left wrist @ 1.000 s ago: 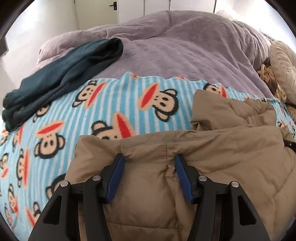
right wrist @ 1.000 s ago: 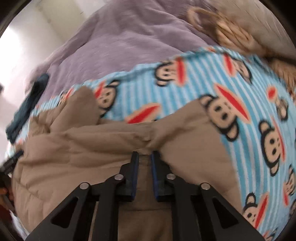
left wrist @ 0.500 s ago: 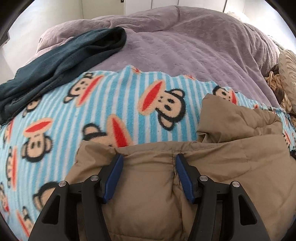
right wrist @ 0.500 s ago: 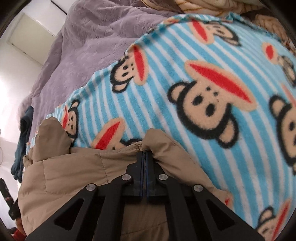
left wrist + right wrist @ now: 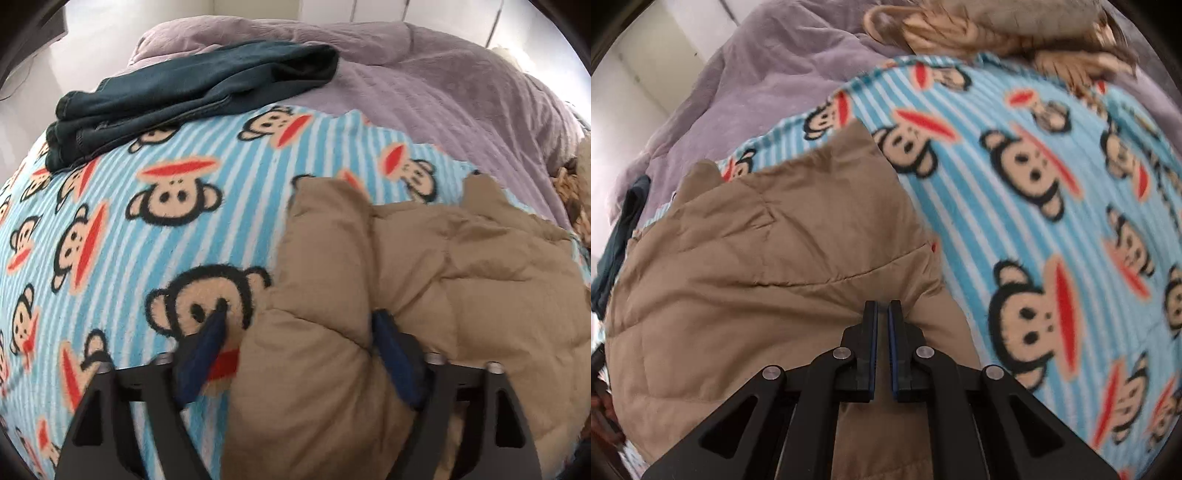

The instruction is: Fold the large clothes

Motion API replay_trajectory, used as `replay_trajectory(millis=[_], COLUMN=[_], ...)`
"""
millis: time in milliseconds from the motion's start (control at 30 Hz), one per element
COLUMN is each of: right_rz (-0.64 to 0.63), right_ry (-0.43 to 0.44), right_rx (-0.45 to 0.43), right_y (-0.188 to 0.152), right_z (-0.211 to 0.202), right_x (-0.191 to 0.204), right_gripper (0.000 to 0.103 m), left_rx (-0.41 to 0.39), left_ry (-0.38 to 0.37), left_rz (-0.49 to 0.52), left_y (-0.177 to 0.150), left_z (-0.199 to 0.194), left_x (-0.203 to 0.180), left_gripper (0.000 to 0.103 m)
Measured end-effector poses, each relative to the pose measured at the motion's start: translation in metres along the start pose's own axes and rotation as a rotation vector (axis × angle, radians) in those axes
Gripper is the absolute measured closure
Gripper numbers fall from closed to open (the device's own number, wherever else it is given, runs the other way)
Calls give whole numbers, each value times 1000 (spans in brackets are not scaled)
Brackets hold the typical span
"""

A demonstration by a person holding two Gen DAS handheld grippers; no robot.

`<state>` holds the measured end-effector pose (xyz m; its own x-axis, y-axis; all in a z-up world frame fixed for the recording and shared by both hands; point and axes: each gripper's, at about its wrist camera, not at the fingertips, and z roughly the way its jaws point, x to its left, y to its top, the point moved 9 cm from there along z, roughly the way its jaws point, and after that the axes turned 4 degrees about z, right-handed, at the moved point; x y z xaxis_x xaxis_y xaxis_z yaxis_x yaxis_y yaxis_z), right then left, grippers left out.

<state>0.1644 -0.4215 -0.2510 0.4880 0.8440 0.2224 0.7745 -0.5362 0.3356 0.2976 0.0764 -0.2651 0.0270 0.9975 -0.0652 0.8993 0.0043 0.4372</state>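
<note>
**A:** How far along does the folding look?

**B:** Partway, I'd say. The tan puffer jacket [image 5: 424, 280] lies bunched on the monkey-print fleece blanket [image 5: 155, 221], which is spread over the bed's lilac duvet [image 5: 461, 92]. It has been gathered into a thick, rounded bundle rather than a flat, squared one, so at least one more fold and some smoothing seem to be left.

**A:** And the hand-held grippers?

**B:** The left hand-held gripper [image 5: 299, 332] has its jaws spread wide. One blue pad sits over the blanket beside the jacket's edge, the other presses into the padding, so a puffy lobe of the jacket bulges between them, unclamped. The right hand-held gripper [image 5: 882, 310] has its jaws drawn almost together, pinching a thin ridge of the jacket's shell near a quilting seam.

**A:** What is the jacket like?

**B:** Quilted, matte, soft and lofty. It holds creases loosely and puffs up wherever it isn't pressed. From the right wrist view a corner stands up toward the duvet, and a tiny red mark shows at the edge near the blanket.

**A:** Anything else on the bed?

**B:** A dark teal garment [image 5: 192, 96] lies folded at the blanket's far edge, well apart from the jacket, and a woven straw item [image 5: 960, 33] sits beyond the blanket.
</note>
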Motion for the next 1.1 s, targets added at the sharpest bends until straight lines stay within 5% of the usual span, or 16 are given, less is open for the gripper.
replay_trajectory(millis=[267,400,700,900,967,1100], right_rz=[-5,40,134,161,165,176], right_ry=[-66,-18,118,176,188,216], right_rx=[17,13,37,91,102,126], right_y=[13,8,-38,-79,-88,-100], right_z=[10,-17,-70,-81,-85,-85], right_x=[1,0,4,15,18,25], right_gripper=[95,71,43,32,28,24], left_rx=[29,14,47,73,84,89], left_ry=[10,3,-27,-43,-49,-65], left_rz=[-60,-64,-97,-120,-133,-150], left_y=[0,-10,-63,-98,-107,-120], left_z=[-18,-50,-97,-110,-112,-117], left_x=[5,3,-1,-9,-11,-16], left_gripper=[15,15,15,15,0,0])
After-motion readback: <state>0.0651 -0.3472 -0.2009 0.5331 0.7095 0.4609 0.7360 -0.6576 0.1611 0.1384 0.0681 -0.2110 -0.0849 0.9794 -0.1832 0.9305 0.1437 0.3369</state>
